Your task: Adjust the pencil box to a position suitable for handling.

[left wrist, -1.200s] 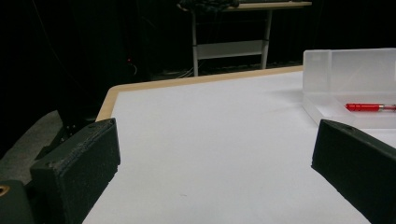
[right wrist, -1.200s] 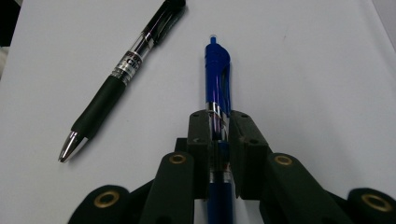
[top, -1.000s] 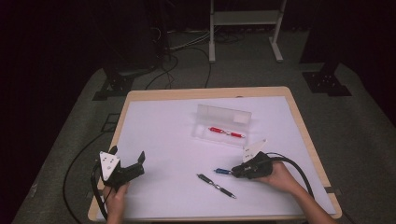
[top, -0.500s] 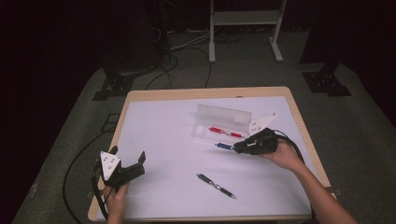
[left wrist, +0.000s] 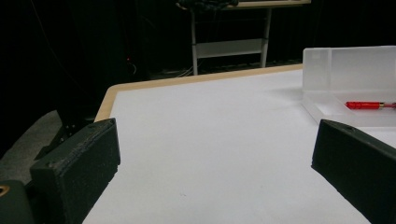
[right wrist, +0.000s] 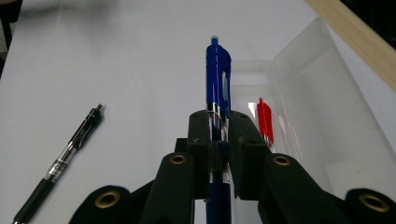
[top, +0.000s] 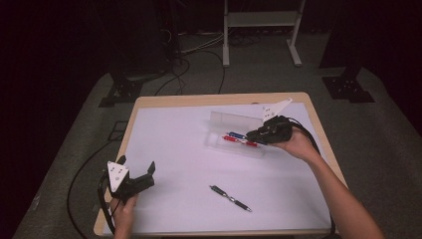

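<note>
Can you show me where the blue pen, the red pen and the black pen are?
blue pen [right wrist: 217,70], right gripper view, on its barrel above the right tool's jaws.
red pen [right wrist: 265,120], right gripper view, on its upper end inside the clear box.
black pen [top: 230,197], high view, on the middle of its barrel.

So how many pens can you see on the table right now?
3. A blue pen is clamped in the right gripper over the clear case, a red pen lies inside that case, and a black pen lies on the white tabletop.
</note>
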